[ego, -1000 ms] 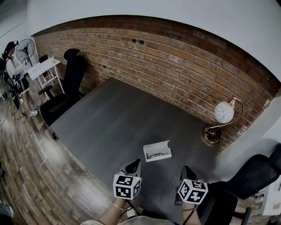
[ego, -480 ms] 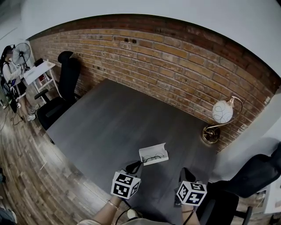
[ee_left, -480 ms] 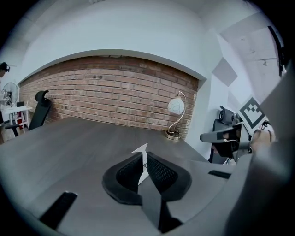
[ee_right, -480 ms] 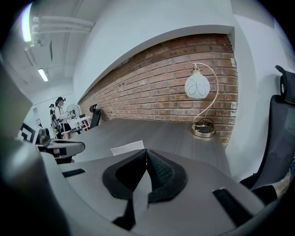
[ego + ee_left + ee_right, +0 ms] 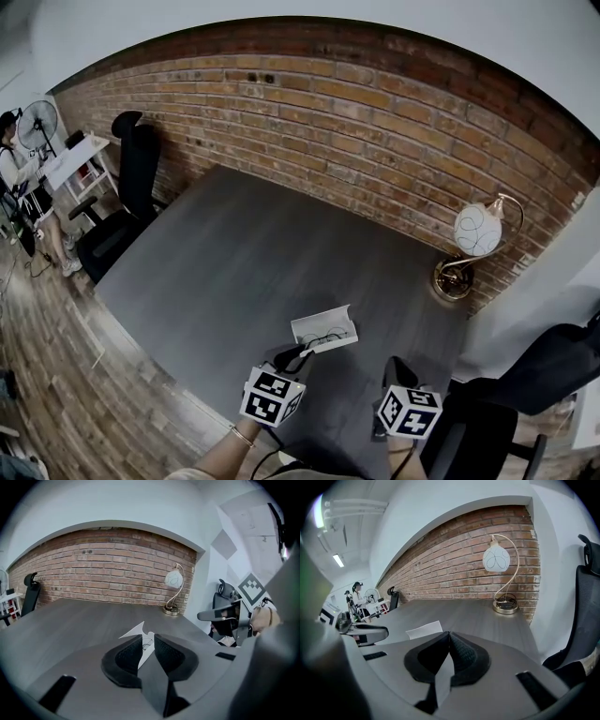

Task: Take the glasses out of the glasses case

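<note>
Our left claw (image 5: 147,641), jaws just opening and empty, is nearer: the open glasses case (image 5: 323,330) lies just ahead on the tabletop (image 5: 234,253), glasses (image 5: 326,335) apparently inside. Our right claw (image 5: 449,637) is closed, empty.

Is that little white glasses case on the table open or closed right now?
Open. In the head view the glasses case has its lid swung up, and the glasses lie visible inside it.

Left gripper (image 5: 292,356): jaws just opened, gripping nothing, tips angled down at the near-left corner of the glasses case (image 5: 321,318). Right gripper (image 5: 400,366): jaws together, right of the case.
</note>
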Demonstrator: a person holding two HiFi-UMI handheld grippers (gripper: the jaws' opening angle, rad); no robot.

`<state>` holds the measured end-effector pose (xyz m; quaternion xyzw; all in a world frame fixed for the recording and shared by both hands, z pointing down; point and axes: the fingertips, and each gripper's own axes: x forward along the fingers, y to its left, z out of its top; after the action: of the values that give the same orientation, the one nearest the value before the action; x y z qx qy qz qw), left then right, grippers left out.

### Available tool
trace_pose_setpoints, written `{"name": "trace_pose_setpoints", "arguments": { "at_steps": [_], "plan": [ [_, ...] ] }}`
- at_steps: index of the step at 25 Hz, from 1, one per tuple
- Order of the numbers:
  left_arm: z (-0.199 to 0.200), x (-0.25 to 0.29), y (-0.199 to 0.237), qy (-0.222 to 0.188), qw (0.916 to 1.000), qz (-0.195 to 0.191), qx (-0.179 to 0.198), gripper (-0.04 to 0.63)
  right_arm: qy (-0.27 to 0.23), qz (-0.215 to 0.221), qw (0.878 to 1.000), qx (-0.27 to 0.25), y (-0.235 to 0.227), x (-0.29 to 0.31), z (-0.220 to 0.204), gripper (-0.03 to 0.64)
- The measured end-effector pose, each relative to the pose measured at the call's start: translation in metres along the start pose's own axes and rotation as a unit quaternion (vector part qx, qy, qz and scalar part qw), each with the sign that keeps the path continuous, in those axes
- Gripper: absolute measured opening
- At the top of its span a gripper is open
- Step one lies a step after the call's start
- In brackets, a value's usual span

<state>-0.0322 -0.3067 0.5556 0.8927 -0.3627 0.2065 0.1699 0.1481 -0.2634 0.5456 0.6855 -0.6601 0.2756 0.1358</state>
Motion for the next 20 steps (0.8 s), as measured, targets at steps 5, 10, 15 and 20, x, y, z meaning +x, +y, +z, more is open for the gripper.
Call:
{"name": "trace_pose_setpoints", "arguments": {
  "at_steps": [5,10,15,20],
  "plan": [
    [-0.003,0.018,0.001,0.026,0.9987,-0.033,0.028,0.120,0.008,0.004,1.000,0.005,-0.004,0.012,-0.005,0.032],
    [-0.013,0.040,0.002,0.069,0.9922,-0.074,0.073,0.126,0.018,0.011,1.000,0.003,-0.004,0.022,-0.012,0.032],
    [-0.023,0.058,0.007,0.112,0.9830,-0.090,0.114,0.133,0.033,0.013,0.999,0.013,-0.007,0.030,-0.025,0.032],
    [-0.036,0.069,0.010,0.153,0.9737,-0.093,0.141,0.138,0.035,0.012,0.999,0.029,-0.013,0.034,-0.033,0.032]
  ]
}}
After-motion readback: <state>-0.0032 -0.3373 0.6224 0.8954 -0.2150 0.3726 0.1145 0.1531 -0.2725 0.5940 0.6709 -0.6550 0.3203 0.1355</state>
